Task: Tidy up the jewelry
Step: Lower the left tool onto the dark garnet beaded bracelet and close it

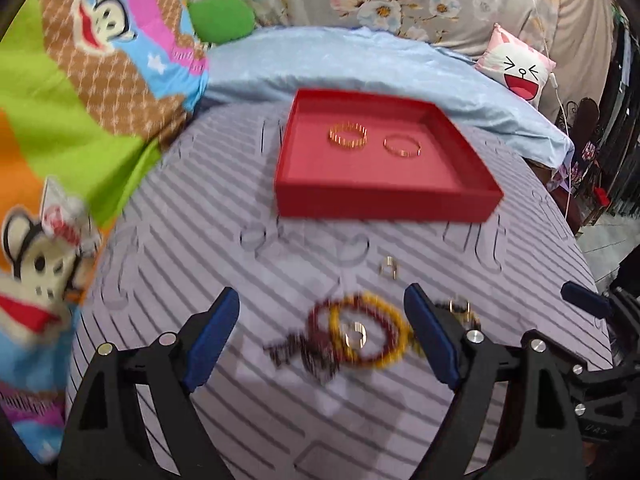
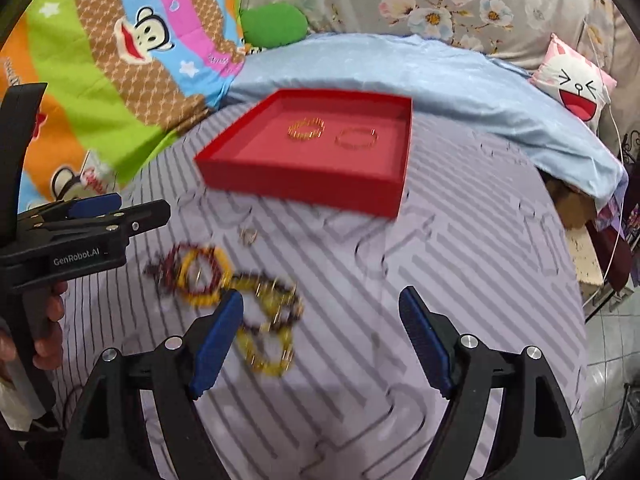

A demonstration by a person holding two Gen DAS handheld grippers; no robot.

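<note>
A red tray (image 1: 384, 202) (image 2: 304, 184) sits on a striped lavender mat and holds two gold bracelets (image 1: 348, 136) (image 1: 402, 147) (image 2: 306, 129) (image 2: 356, 137). In front of it lies a pile of yellow and dark red bead bracelets (image 1: 360, 332) (image 2: 200, 280), with a gold ring (image 1: 355, 335) inside and small rings (image 1: 388, 268) (image 2: 248, 236) nearby. More yellow beads (image 2: 266, 344) lie beside my right gripper's left finger. My left gripper (image 1: 322, 336) is open, its fingers either side of the bead pile. My right gripper (image 2: 322, 336) is open and empty over the mat.
A light blue quilt (image 1: 360, 64) lies behind the tray. A cartoon monkey blanket (image 1: 80, 80) is at the left. A cat-face cushion (image 1: 516, 68) is at the far right. The mat's right edge drops to a tiled floor (image 2: 612, 340).
</note>
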